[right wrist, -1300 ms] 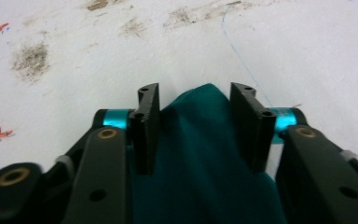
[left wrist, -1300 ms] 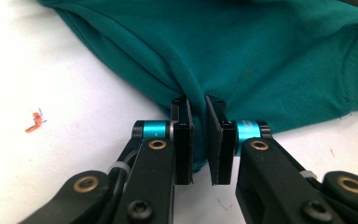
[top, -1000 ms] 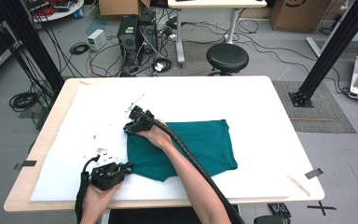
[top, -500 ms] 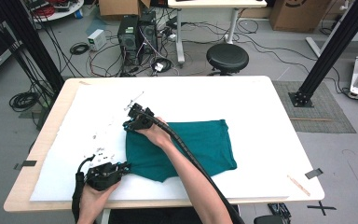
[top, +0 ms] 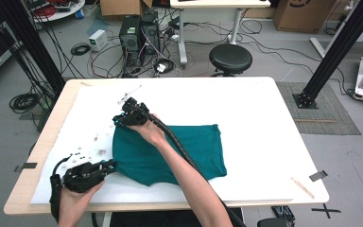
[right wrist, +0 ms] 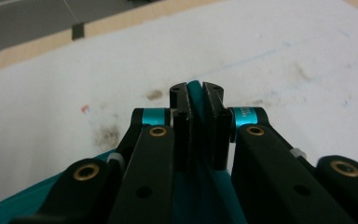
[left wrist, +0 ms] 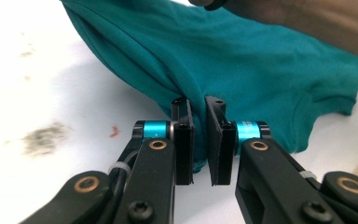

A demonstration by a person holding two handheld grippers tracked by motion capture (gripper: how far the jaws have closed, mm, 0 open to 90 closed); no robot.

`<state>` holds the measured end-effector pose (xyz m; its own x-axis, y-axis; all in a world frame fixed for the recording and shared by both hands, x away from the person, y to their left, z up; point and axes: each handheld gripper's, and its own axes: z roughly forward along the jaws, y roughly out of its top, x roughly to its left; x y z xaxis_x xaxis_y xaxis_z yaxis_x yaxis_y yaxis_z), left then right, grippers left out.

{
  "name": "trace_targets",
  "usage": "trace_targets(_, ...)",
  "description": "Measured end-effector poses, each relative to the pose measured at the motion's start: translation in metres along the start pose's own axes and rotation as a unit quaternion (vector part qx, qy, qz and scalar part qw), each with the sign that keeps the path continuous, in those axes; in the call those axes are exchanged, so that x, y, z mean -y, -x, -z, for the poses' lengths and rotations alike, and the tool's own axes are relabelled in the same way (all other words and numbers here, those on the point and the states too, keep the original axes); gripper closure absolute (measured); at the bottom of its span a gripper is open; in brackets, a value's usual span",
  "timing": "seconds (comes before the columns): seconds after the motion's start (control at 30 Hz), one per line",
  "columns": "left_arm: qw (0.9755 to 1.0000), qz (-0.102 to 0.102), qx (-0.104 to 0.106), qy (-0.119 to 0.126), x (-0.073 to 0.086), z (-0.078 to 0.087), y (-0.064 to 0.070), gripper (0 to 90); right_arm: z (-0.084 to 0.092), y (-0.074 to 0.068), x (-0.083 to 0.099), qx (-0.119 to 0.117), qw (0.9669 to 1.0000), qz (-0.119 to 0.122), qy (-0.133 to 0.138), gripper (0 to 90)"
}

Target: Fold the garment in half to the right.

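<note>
Garment: a teal T-shirt [top: 179, 151] lies on the white-covered tabletop [top: 255, 109], a little toward 7 o'clock of its middle; most of it lies flat, and its left edge is gathered and lifted at two points.
Left gripper [top: 105, 166]: at about 7 o'clock on the tabletop, at the shirt's near left corner. In the left gripper view its fingers [left wrist: 183, 135] are clenched on a bunched fold of the teal hem, which rises between them and runs up to 11 o'clock.
Right gripper [top: 121, 117]: at about 10 o'clock from the shirt's middle, at its far left corner, the forearm lying across the cloth. Its fingers [right wrist: 181, 126] have just been closing and now pinch a thin edge of teal fabric, seen standing between the pads.
Cover: the white sheet shows grey smudges [left wrist: 44, 137] and a small red mark [left wrist: 114, 131] near the left gripper.
Background: a black round stool [top: 230, 56] stands on the floor beyond the tabletop at 12 o'clock.
</note>
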<state>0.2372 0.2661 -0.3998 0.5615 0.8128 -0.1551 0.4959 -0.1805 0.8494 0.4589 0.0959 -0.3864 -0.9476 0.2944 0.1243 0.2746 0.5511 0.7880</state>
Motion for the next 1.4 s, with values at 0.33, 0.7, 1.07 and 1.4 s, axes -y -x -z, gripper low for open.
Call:
trace_targets(0.33,0.9995,0.004,0.031,0.004,0.002,-0.006,0.003,82.3,0.006,0.000,0.005,-0.009,1.0000,0.001,0.000,84.4)
trace_targets(0.7,0.9969,-0.001,0.078,0.012,-0.001,-0.036,0.030,82.2,0.039,0.005,0.024,-0.006,0.9999,0.002,0.010,84.4)
trace_targets(1.07,0.9940,-0.018,0.108,-0.003,-0.017,-0.078,0.064,82.3,0.081,0.023,0.057,0.028,0.9995,-0.016,0.007,84.4)
trace_targets(1.4,0.9918,-0.023,0.125,-0.014,-0.028,-0.106,0.088,82.2,0.109,0.037,0.086,0.046,0.9982,-0.038,0.011,84.4)
